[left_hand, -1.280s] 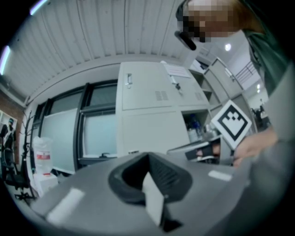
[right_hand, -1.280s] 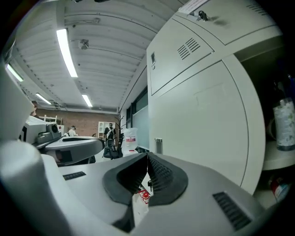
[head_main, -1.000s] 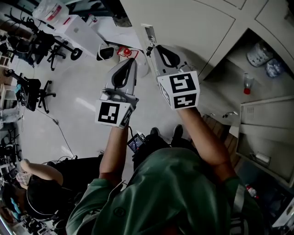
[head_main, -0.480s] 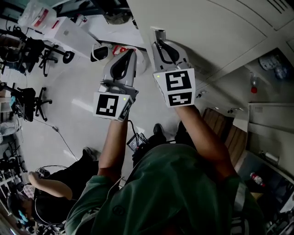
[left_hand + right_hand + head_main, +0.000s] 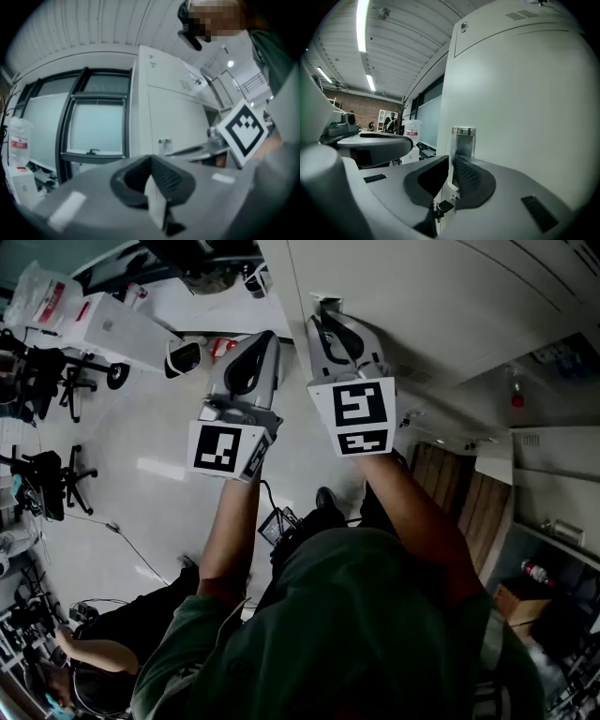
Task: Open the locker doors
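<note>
I have the right gripper (image 5: 324,313) (image 5: 451,165) clamped on the thin metal handle (image 5: 463,139) (image 5: 325,303) that sits at the left edge of the white door (image 5: 525,103) (image 5: 422,296), its jaws almost together on the tab. My left gripper (image 5: 266,339) (image 5: 151,174) hangs just beside it, off the locker, jaws together with nothing between them, pointing level toward the window (image 5: 93,126). Further right in the head view, other lockers (image 5: 553,484) stand open.
</note>
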